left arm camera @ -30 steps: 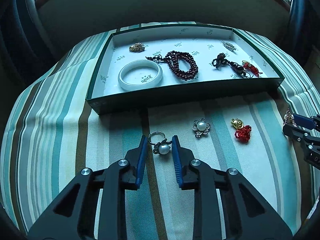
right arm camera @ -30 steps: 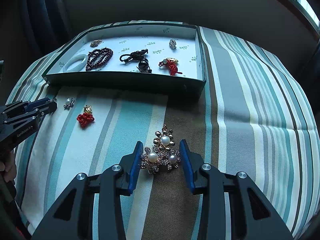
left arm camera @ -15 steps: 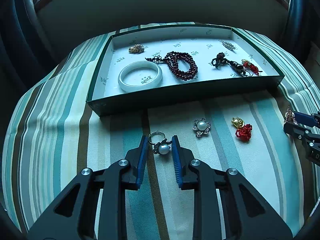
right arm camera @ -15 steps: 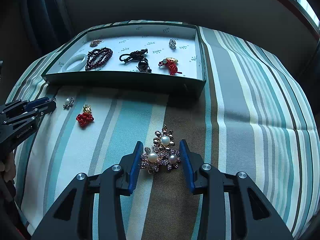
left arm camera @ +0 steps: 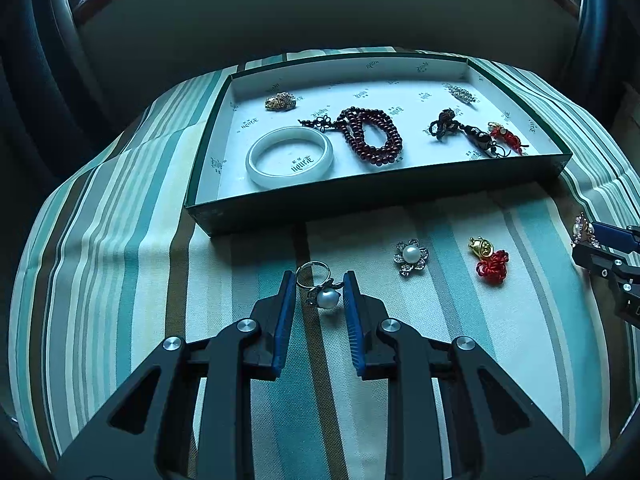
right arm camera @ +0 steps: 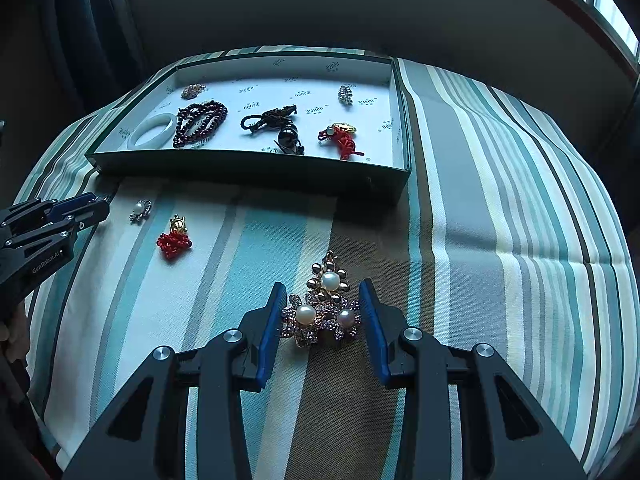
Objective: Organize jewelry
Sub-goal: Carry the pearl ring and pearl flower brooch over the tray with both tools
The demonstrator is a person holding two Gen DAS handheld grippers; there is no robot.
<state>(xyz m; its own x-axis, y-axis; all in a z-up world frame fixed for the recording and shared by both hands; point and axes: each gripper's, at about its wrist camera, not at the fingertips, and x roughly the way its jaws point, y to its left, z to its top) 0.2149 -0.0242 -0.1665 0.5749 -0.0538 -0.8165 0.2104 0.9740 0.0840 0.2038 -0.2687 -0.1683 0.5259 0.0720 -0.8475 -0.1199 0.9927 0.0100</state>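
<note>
Where jaws straddle it: pearl ring (left arm camera: 322, 289), silver band, tipped sideways.

Six pieces of jewelry lie in one green tray (left arm camera: 202, 184): one white bangle (left arm camera: 289, 157), one dark red bead string (left arm camera: 370, 136), one black knotted pendant (left arm camera: 460, 130), one red knot charm (left arm camera: 506, 136), and two small brooches (left arm camera: 281, 101). Four pieces lie on the one striped cloth (left arm camera: 120, 280): one pearl ring (left arm camera: 320, 289), one pearl flower brooch (left arm camera: 411, 257), one red and gold knot charm (left arm camera: 490, 260), and one three-pearl brooch (right arm camera: 324, 306). Two grippers are in view, the left gripper (left arm camera: 318, 280) and the right gripper (right arm camera: 323, 292).
</note>
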